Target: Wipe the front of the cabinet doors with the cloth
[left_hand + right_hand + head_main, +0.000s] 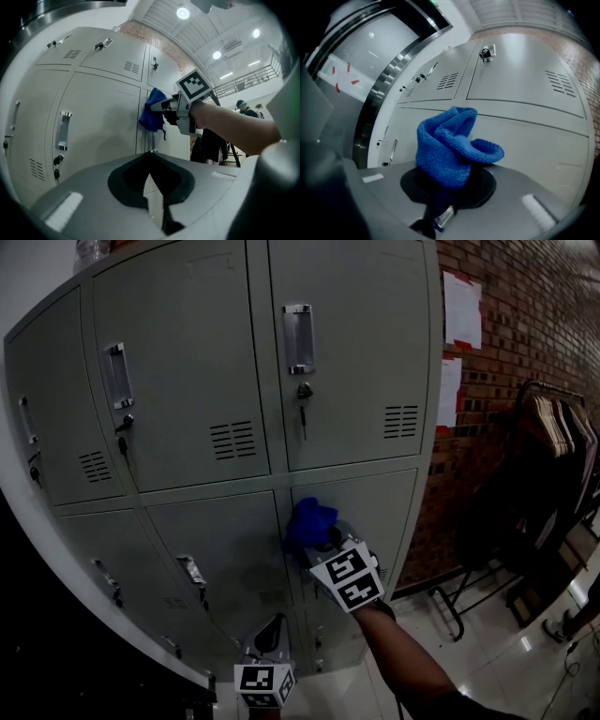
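The grey cabinet (187, 352) has several locker doors with handles and keys. A bunched blue cloth (309, 521) is held against the lower right door (384, 512), near its upper left corner by the seam. My right gripper (325, 538) is shut on the cloth (450, 150), which hides its fingertips. The left gripper view shows the cloth (152, 115) touching the door, with the right gripper (165, 107) behind it. My left gripper (272, 632) hangs lower down, in front of the bottom doors, its jaws together and empty (152, 180).
A brick wall (511, 381) with paper sheets (461, 310) runs to the right of the cabinet. A rack of clothes hangers (558, 427) stands on the glossy floor (506, 652). A person (243, 108) stands far off in the left gripper view.
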The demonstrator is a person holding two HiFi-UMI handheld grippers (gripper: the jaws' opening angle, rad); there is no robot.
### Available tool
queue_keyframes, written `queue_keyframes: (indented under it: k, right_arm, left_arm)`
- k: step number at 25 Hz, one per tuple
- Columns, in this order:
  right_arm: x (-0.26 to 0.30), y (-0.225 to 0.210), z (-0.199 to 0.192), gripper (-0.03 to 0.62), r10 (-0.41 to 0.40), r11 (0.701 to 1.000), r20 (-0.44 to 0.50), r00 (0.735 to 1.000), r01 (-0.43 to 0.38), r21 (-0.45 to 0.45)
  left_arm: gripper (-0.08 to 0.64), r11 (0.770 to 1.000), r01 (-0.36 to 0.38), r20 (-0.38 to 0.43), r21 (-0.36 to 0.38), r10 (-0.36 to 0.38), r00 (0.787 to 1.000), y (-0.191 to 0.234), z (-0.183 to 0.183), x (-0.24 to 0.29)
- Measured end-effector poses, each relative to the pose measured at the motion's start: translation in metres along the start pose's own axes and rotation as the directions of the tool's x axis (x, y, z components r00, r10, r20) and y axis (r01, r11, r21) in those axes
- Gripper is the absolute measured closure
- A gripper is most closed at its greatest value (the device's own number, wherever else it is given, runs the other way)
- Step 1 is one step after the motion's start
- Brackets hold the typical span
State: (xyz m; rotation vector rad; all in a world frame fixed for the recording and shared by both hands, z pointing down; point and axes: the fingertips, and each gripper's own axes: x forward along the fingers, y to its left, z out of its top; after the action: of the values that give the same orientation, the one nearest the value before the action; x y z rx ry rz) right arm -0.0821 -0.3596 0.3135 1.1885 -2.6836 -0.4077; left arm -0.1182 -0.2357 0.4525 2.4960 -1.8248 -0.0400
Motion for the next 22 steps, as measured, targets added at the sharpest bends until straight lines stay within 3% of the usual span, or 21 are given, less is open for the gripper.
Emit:
queue_keyframes:
  k: [12, 22]
  right_arm:
    - [-0.043, -0.071, -0.03, 0.522, -0.119, 0.993, -0.002, 0.993, 0.119, -0.016]
    - [-0.083, -0.137, -0.063, 0.52, -0.244, 0.968, -0.023, 0.969, 0.245, 0.059]
  left_arm:
    - [0.549, 1.0, -0.009, -0.021, -0.004, 0.009, 1.0, -0.002, -0.008, 0.001]
    - [0.549, 1.0, 0.01, -0.013, 0.01, -0.01, 1.0, -0.018, -0.001, 0.003]
